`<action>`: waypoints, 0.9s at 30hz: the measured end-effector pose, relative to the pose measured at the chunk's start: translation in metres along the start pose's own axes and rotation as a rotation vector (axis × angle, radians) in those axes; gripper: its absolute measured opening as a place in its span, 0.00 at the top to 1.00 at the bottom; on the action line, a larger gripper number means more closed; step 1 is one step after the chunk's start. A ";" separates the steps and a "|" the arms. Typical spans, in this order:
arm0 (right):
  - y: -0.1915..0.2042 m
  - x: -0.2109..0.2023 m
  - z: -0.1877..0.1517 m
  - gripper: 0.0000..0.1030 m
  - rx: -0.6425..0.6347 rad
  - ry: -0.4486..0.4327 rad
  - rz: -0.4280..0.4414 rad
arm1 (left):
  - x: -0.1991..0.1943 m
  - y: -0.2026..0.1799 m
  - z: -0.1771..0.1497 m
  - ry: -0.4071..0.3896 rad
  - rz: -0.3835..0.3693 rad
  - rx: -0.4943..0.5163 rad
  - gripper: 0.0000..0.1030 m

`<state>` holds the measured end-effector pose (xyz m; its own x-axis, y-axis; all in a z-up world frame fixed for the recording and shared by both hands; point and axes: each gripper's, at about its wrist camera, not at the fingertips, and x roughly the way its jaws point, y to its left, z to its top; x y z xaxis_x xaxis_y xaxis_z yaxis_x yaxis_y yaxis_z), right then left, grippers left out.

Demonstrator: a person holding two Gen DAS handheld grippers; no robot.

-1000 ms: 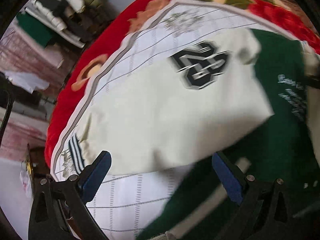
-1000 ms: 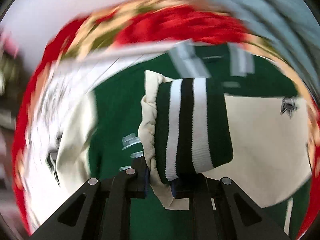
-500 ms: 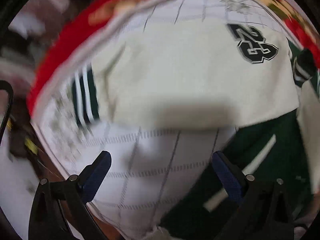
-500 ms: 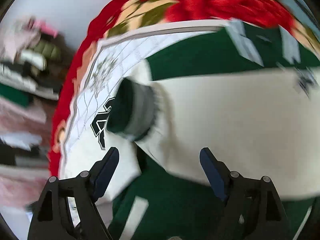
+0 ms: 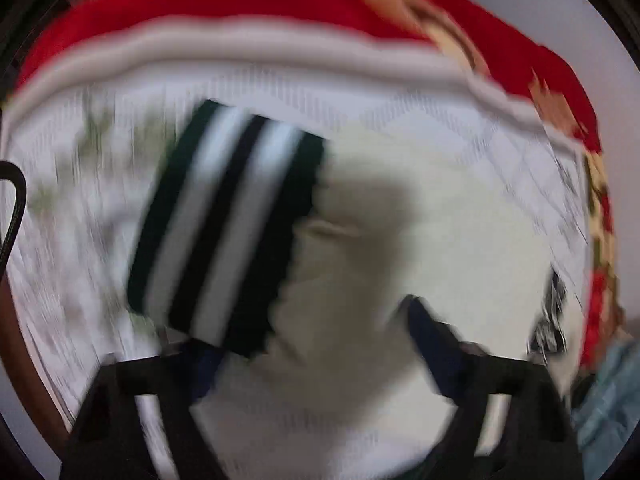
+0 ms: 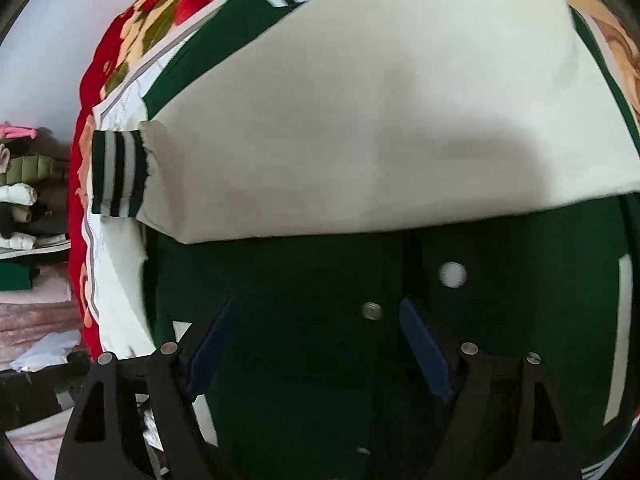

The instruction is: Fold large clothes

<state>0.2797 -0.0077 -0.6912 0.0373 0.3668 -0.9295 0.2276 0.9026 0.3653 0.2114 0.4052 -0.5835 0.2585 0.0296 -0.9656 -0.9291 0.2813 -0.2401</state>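
The left claw (image 5: 316,344) is pointed steeply down at the jacket's cream sleeve (image 5: 420,248). Its jaws have just been closing, and the end of the sleeve with the striped cuff (image 5: 224,224) is seen between them; the cuff's lower corner overlaps the left finger (image 5: 204,372). The view is badly blurred, so it cannot be told whether the pads press on the cloth; a gap is seen at the right finger (image 5: 432,348). The sleeve is laid over a white quilted sheet (image 5: 460,120), beyond which a red flowered blanket (image 5: 248,4) is spread.

In the right wrist view the right claw (image 6: 316,352) is held with its jaws wide apart and nothing between them. It is poised above the green front of the jacket (image 6: 304,280), where two round snaps (image 6: 372,311) are seen beside the closure. Just beyond the fingers the other cream sleeve (image 6: 360,128) is laid flat across the green body, with its striped cuff (image 6: 117,173) reaching past the jacket's edge onto the sheet (image 6: 116,280). The blanket (image 6: 160,12) is seen along the far edge of the bed. To the left, stacked clothes (image 6: 24,184) are piled on shelves.
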 end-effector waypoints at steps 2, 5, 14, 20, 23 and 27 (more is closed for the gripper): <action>0.018 -0.001 0.006 0.18 -0.021 0.001 0.002 | -0.001 -0.011 0.023 -0.082 0.034 0.023 0.73; 0.046 0.000 0.016 0.18 -0.069 -0.018 0.024 | -0.009 -0.030 0.062 -0.152 0.040 0.064 0.83; 0.167 0.052 0.073 0.74 -0.137 -0.064 0.221 | -0.064 -0.111 0.114 -0.347 -0.020 0.314 0.84; 0.202 0.086 0.077 0.74 -0.283 0.074 0.191 | -0.102 -0.131 0.083 -0.433 0.014 0.472 0.85; 0.175 0.053 0.073 0.61 -0.257 0.044 0.174 | -0.126 -0.158 0.058 -0.504 0.031 0.589 0.86; 0.119 0.004 0.073 0.23 -0.198 -0.067 -0.029 | -0.152 -0.211 0.000 -0.584 0.009 0.791 0.86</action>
<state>0.3776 0.0849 -0.6555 0.1002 0.3302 -0.9386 0.0337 0.9416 0.3349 0.3685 0.3409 -0.3860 0.5400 0.4446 -0.7146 -0.5414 0.8336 0.1096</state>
